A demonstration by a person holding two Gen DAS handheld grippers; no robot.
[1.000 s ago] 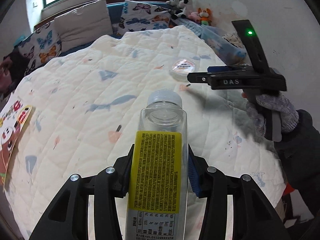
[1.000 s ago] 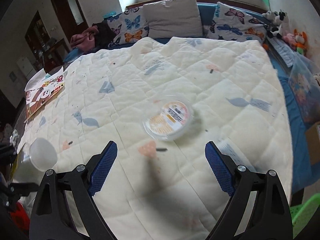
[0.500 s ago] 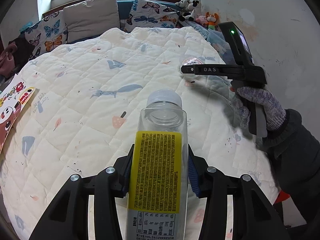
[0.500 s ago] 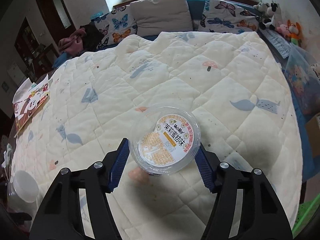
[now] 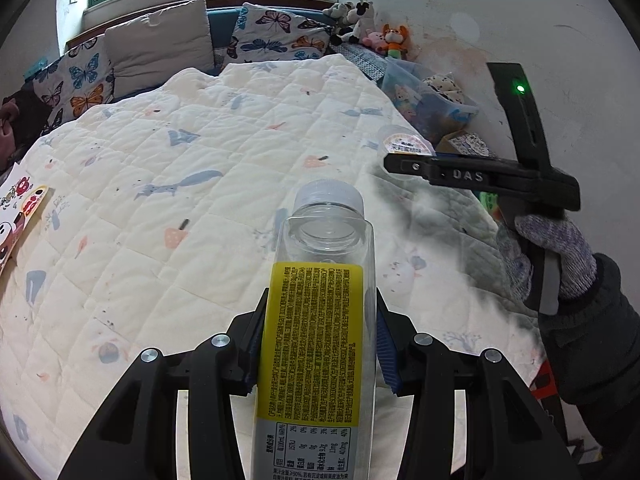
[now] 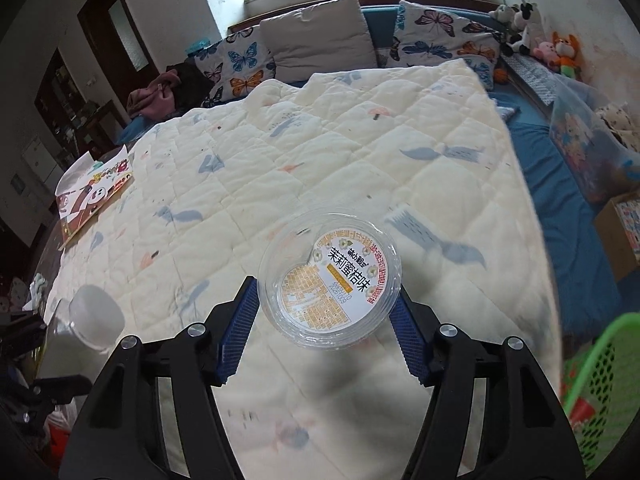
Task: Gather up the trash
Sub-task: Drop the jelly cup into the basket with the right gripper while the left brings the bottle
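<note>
My left gripper [image 5: 318,344] is shut on a clear plastic bottle [image 5: 320,320] with a yellow label and a white cap, held above the quilted bed. My right gripper [image 6: 326,308] is shut on a round clear plastic cup [image 6: 330,278] with a printed orange and white lid, lifted off the quilt. In the left wrist view the right gripper [image 5: 404,160] is at the right with the cup [image 5: 404,142] at its tip. The bottle's cap [image 6: 94,316] shows at the lower left of the right wrist view.
A cream quilt [image 5: 180,200] covers the bed, with pillows [image 6: 316,36] at the head. A picture book [image 6: 94,196] lies at the left edge. A green basket [image 6: 600,384] is at the lower right. Soft toys [image 6: 556,50] and a plastic box [image 5: 428,104] line the wall.
My right gripper closed on the cup and lifted it off the quilt, moving right toward the bed's edge. My left gripper kept hold of the bottle.
</note>
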